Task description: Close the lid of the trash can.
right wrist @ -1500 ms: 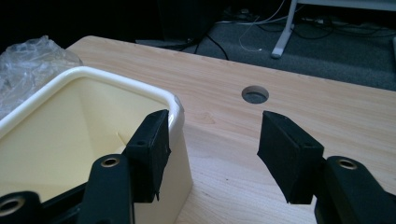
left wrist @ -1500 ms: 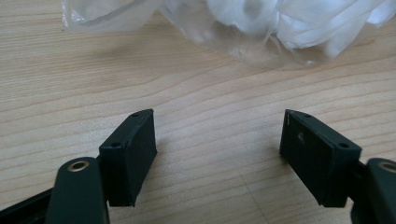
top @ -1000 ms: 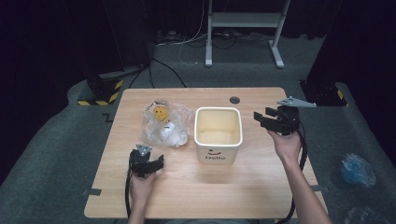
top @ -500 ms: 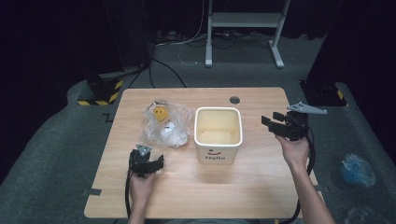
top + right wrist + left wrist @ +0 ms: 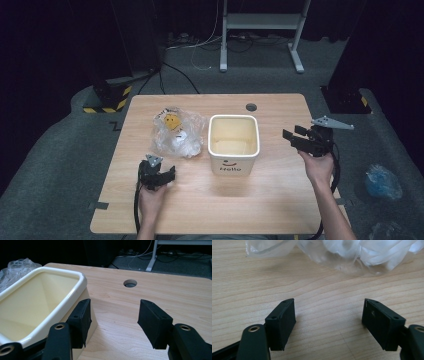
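A cream square bin (image 5: pixel 233 143) marked "Hello" stands mid-table, and its inside looks empty in the right gripper view (image 5: pixel 37 305). A crumpled clear plastic bag (image 5: pixel 176 132) with a yellow smiley lies to its left. My left gripper (image 5: pixel 163 176) rests low on the table in front of the bag, open, with bare wood between its jaws (image 5: pixel 328 315); the bag (image 5: pixel 352 255) lies just ahead. My right gripper (image 5: pixel 295 139) hovers to the right of the bin, open and empty, pointing toward the bin's right wall (image 5: pixel 113 315).
The wooden table (image 5: pixel 280 200) has a round cable hole (image 5: pixel 251 107) near its far edge. Off the table, a metal stand (image 5: pixel 260 30) and cables lie behind on the grey floor. A blue plastic bundle (image 5: pixel 382 181) sits on the floor at right.
My right gripper has moved rightward and sunk lower beside the bin. The left gripper has stayed where it was.
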